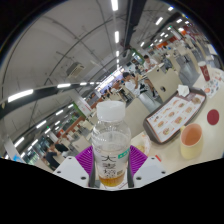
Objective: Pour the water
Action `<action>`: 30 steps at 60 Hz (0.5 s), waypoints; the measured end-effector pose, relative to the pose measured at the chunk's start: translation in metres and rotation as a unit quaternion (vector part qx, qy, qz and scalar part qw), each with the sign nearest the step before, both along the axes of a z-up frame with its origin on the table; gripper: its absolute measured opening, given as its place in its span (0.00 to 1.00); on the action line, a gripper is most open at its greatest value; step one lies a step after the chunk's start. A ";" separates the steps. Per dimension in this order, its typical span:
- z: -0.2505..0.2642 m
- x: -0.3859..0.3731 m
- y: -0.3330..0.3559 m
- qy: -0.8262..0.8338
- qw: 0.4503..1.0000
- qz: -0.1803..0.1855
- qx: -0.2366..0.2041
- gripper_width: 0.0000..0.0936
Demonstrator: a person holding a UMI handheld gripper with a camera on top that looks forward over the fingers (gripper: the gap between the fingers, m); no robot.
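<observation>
A clear plastic bottle (110, 143) with a white cap, a white label and amber liquid at its bottom stands upright between my fingers. Both purple pads (84, 160) press on its sides, so my gripper (110, 165) is shut on the bottle. It is held up, tilted toward the ceiling. An orange cup (191, 139) with a white rim sits to the right, beyond the fingers, on the white table (205, 150). The bottle's base is hidden by the gripper body.
A brown tray (175, 115) with dishes and food lies on the table beyond the cup. A person (131, 92) sits farther back. Rows of ceiling lights (115, 30) run overhead in a large hall with more tables and people.
</observation>
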State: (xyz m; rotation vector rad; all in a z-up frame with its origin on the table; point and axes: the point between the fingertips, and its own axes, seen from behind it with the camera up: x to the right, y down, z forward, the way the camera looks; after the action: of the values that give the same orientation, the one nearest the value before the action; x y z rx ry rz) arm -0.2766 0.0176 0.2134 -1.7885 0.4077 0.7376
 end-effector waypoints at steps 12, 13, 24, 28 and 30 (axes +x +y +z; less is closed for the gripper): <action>0.014 0.036 0.026 0.343 0.938 -0.030 -0.047 0.46; 0.012 0.041 0.028 0.367 0.928 -0.033 -0.050 0.46; -0.018 0.080 0.044 0.551 0.829 -0.068 -0.074 0.46; -0.032 0.090 0.047 0.595 0.796 -0.076 -0.085 0.46; -0.042 0.095 0.050 0.608 0.784 -0.085 -0.091 0.46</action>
State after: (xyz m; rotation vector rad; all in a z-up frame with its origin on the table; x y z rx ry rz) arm -0.1813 0.0672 0.1713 -1.1725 1.5049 1.7166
